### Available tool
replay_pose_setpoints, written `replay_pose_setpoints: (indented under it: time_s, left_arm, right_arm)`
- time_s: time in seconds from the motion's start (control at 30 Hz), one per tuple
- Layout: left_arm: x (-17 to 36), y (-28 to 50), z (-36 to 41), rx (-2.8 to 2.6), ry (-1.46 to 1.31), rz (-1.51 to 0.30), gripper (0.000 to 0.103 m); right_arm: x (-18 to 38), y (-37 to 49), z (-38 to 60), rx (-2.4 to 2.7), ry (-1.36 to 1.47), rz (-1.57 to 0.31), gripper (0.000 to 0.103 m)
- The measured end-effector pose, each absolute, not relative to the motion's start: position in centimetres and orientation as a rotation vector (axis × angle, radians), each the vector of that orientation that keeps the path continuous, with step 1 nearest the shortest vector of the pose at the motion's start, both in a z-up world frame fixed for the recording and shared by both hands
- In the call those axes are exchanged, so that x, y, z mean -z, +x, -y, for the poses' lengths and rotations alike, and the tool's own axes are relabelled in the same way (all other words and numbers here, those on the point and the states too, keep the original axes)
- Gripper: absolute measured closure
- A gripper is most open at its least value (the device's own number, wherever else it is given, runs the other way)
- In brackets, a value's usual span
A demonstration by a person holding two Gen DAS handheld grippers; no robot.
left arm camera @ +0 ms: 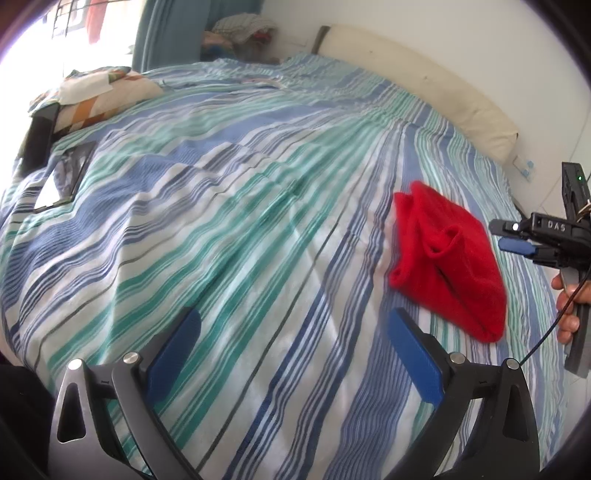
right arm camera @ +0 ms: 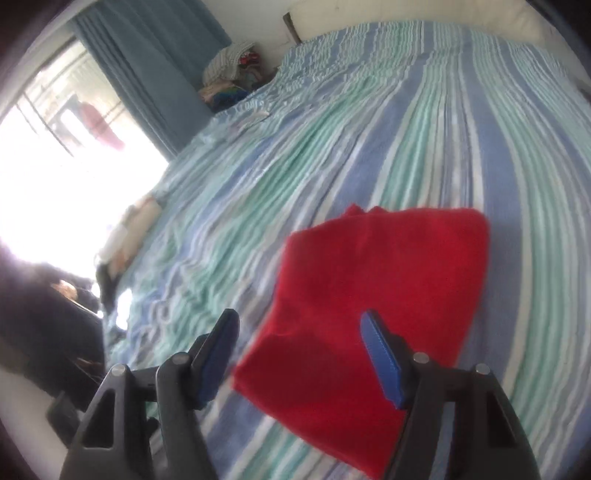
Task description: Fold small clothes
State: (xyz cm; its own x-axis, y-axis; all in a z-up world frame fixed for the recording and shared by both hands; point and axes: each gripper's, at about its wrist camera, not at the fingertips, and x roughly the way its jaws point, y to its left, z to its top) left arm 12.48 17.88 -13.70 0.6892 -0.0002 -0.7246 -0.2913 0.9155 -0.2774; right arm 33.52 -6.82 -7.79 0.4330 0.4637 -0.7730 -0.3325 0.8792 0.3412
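Observation:
A small red garment lies folded on the striped bed sheet, at the right in the left wrist view. It fills the lower middle of the right wrist view. My left gripper is open and empty above the sheet, to the left of the garment. My right gripper is open and empty, hovering just above the garment's near edge. The right gripper also shows at the right edge of the left wrist view, beside the garment.
A patterned pillow and a dark tablet-like object lie at the bed's left side. A cream headboard runs along the far side. A pile of clothes sits in the far corner by a blue curtain.

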Motion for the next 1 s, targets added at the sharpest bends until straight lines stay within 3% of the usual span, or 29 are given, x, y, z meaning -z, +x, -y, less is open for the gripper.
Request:
replay_pose_setpoints:
  time_s: [0.1,0.17,0.33,0.4,0.67,0.73,0.8,0.93,1.0]
  left_arm:
    - [13.9,12.6,-17.5,-0.160,-0.390,-0.805,0.002]
    - [13.8,12.6,-17.1,-0.163,-0.367,-0.798,0.002]
    - [13.6,12.4,-16.7,-0.168,-0.338,-0.782,0.002]
    - [13.6,12.4,-16.8,-0.161,-0.346,-0.785,0.002]
    - [13.2,12.3,-16.5,-0.135,-0.348,-0.779,0.002]
    - [13.4,12.4,-16.1,-0.132,-0.338,-0.787,0.002]
    - [13.7,12.4,-15.7,-0.133,-0.321,-0.791,0.002]
    - [13.9,12.0,-15.2,-0.145,-0.278,-0.790,0.002]
    - [13.9,11.8,-15.0,-0.157,-0.248,-0.792,0.002]
  right_arm:
    - [11.0,33.1,5.3,-0.468,-0.002,-1.078,0.054]
    - [13.4,32.3,3.3,-0.501,-0.043,-1.096,0.060]
    - [16.7,29.9,-3.0,-0.610,-0.111,-1.102,0.058]
    - [15.8,29.4,-3.2,-0.639,-0.121,-1.092,0.046]
    - [8.9,26.2,7.6,-0.549,0.062,-0.929,0.046]
    - [9.7,26.4,9.6,-0.508,0.105,-0.960,0.050]
    - [11.4,26.6,10.6,-0.498,0.162,-1.007,0.064]
    - [17.3,26.2,7.9,-0.509,0.110,-1.155,0.067]
    - [17.1,25.1,6.8,-0.491,0.042,-1.100,0.065]
